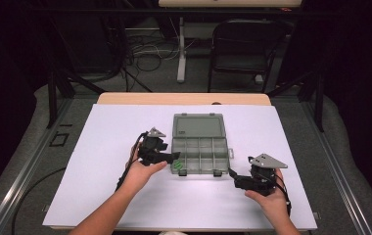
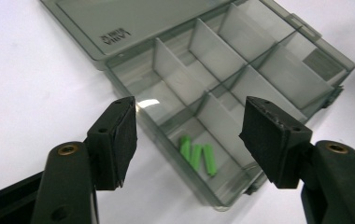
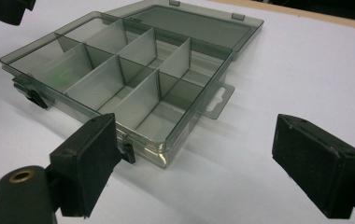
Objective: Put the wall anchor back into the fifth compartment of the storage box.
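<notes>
Left gripper [image 1: 174,157]: jaws spread wide, nothing between pads, poised over near-left corner of translucent grey plastic compartment box [image 1: 199,147] lying open mid-table, lid flat behind. Three small green plastic cylinders [image 2: 197,157] loose in near-left compartment, directly below and ahead of left jaws; long axes roughly parallel, running along gripper's line of sight. Left gripper far nearer to cylinders. Right gripper [image 1: 233,175]: released, empty, just off box's near-right corner, apart from box.
</notes>
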`<state>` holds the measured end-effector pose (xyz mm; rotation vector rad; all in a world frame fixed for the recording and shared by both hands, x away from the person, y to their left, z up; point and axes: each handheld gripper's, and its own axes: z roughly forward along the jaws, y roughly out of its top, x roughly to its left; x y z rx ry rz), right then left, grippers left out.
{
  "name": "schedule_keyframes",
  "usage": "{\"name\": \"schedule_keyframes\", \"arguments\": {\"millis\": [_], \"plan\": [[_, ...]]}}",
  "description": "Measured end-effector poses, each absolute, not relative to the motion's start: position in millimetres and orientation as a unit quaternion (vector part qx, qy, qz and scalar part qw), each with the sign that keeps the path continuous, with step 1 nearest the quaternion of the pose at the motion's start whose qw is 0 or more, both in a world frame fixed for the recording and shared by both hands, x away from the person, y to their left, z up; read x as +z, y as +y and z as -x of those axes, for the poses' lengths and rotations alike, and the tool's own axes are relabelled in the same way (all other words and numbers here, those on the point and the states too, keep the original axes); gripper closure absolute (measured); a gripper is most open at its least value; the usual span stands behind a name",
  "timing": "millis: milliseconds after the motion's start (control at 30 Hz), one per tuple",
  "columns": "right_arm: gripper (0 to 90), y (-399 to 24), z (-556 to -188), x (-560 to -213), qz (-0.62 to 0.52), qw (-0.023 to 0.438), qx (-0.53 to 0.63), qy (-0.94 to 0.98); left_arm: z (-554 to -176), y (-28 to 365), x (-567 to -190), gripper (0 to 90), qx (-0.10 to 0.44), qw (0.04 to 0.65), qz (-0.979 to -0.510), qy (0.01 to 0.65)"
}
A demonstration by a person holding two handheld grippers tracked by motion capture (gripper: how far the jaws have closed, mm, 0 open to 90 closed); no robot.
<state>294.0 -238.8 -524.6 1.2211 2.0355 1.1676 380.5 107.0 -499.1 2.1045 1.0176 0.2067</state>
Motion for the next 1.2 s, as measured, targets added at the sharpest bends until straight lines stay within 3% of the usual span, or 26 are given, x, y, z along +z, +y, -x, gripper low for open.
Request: {"name": "schedule_keyframes", "arguments": {"millis": [600,1200], "plan": [[16.5,-221,-313,-498,-0.426,0.241,0.419,0.765,-384,118,-487,31.3,0.086,0.41,-0.816,0.399],[22.7,-212,-351,-480,-0.44,0.209,0.412,0.77,-395,116,-469,36.1,0.099,0.417,-0.812,0.395]]}}
